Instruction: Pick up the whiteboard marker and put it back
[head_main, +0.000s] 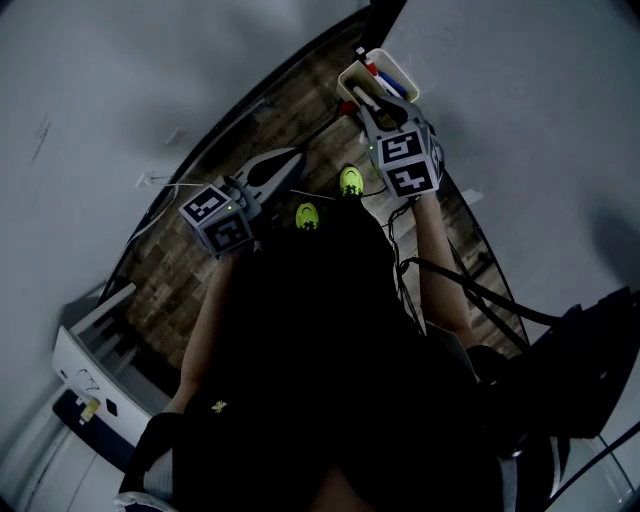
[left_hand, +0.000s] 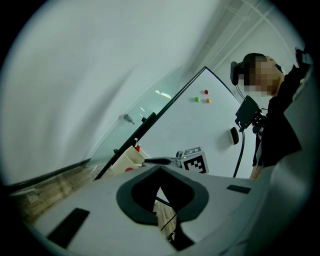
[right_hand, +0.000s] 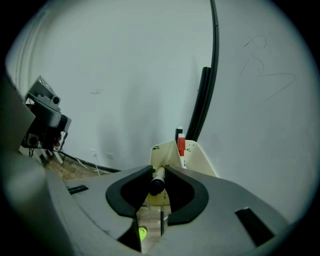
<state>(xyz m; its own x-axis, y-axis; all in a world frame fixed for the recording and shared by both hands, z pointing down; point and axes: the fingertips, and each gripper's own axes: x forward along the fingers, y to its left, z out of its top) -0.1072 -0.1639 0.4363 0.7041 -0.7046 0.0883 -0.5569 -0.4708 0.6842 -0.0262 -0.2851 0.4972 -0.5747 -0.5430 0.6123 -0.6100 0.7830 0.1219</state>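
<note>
Left hand: holds the left gripper (head_main: 296, 153) about level, off to the left of the marker tray (head_main: 398, 72) and well apart from it.
Left gripper jaws: tips together in the left gripper view (left_hand: 160, 169), with nothing between them.
Right hand: arm stretched forward, with the right gripper (head_main: 362, 100) tilted downward and its tips right at the tray's open top.
Right gripper jaws: drawn in narrow (right_hand: 159, 172) and clamped on the whiteboard marker (right_hand: 158, 181). It has a pale barrel, its black end faces the camera and its far end points into the tray.
Task's thing: the whiteboard marker is in the right gripper, just over the near wall of the tray (right_hand: 200, 159).
Writing: each gripper's cube (head_main: 408, 162) carries black-and-white square patterns, no letters. Faint scribbles on the whiteboard (right_hand: 260, 100), up and right of the tray, cannot be read (nor can the small dark specks on the tray's wall).
Marker tray: cream, open-topped, set against the whiteboard's black frame (right_hand: 212, 50).
Tray contents: a red-capped marker (right_hand: 181, 145) stands upright at the far wall with a black-capped marker (right_hand: 178, 133) just behind it. The head view also shows a blue marker (head_main: 392, 86) inside.
Whiteboard, up from the tray: three small magnets, red (left_hand: 206, 92), green (left_hand: 196, 99) and orange (left_hand: 207, 100).
Floor below the tray: wood-patterned (head_main: 200, 260), with the person's yellow-green shoes (head_main: 350, 180) on it.
</note>
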